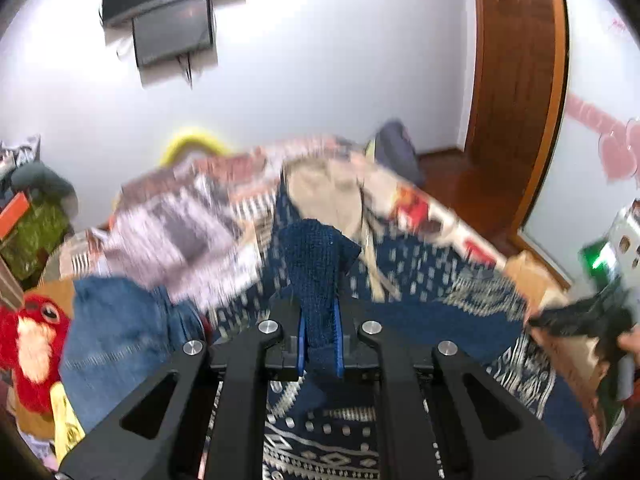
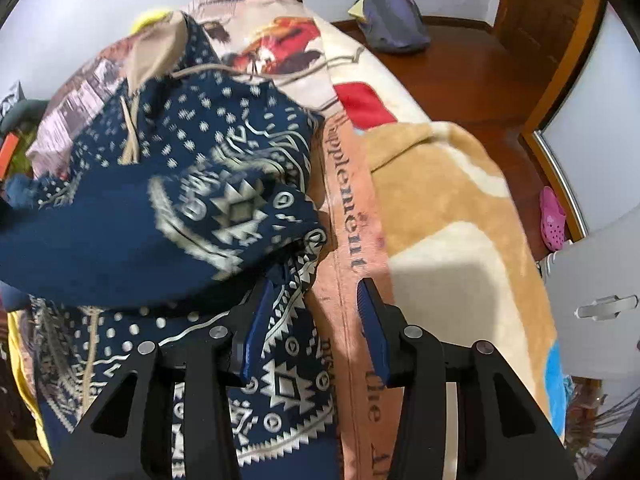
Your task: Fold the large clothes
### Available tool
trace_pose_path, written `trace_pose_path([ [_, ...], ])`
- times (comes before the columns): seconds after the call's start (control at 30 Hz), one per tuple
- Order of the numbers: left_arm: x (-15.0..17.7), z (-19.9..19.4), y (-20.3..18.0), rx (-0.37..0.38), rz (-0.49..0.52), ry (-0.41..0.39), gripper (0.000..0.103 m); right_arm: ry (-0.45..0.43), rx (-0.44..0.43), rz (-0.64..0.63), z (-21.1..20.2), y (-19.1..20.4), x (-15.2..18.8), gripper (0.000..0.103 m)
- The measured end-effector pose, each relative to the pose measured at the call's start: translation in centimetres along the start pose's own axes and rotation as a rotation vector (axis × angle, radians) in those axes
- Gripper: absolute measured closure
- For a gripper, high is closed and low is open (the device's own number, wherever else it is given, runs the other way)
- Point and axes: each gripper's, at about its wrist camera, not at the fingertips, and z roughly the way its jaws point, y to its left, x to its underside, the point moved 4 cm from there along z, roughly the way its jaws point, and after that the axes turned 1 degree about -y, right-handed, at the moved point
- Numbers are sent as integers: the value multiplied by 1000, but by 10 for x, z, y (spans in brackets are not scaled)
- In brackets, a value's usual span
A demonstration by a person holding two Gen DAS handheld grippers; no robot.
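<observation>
A navy hoodie (image 2: 120, 220) with a cream pattern, beige hood lining and drawstrings lies bunched on the bed blanket (image 2: 440, 208). In the left wrist view my left gripper (image 1: 320, 320) is shut on a ribbed navy cuff (image 1: 316, 256) of that hoodie (image 1: 420, 312), and the cuff sticks up between the blue pads. My right gripper (image 2: 316, 284) points steeply down at the hoodie's right edge. Its jaws stand open; patterned cloth and pink blanket show in the gap, and neither pad presses on them.
Blue jeans (image 1: 116, 328) and a red plush bird (image 1: 32, 332) lie at the left. A grey bag (image 2: 392, 12) sits on the wooden floor beyond the bed. A white cabinet (image 2: 600, 264) and a pink shoe (image 2: 552, 220) are to the right, a wooden door (image 1: 516, 80) behind.
</observation>
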Motion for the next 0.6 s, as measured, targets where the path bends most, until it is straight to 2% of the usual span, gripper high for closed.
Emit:
trace_pose_path([
  [0.1, -3, -11, 8, -15, -7, -59, 93, 13, 10, 19, 12, 0, -1, 63],
  [0.17, 9, -5, 14, -33, -5, -37, 93, -1, 5, 37, 15, -1, -1, 63],
  [0.27, 44, 19, 30, -45, -31, 71, 93, -34, -3, 63, 18, -5, -4, 63],
  [0.37, 86, 43, 51, -67, -84, 206, 93, -28, -15, 106, 22, -10, -4, 63],
  [0.47, 123, 51, 68, -46, -155, 301, 92, -32, -11, 105, 21, -10, -2, 63],
  [0.5, 133, 50, 70, -37, -167, 323, 91, -34, -3, 94, 21, -9, -2, 63],
  [0.6, 156, 45, 80, -27, -191, 382, 79, -35, 27, 64, 23, -6, -2, 63],
])
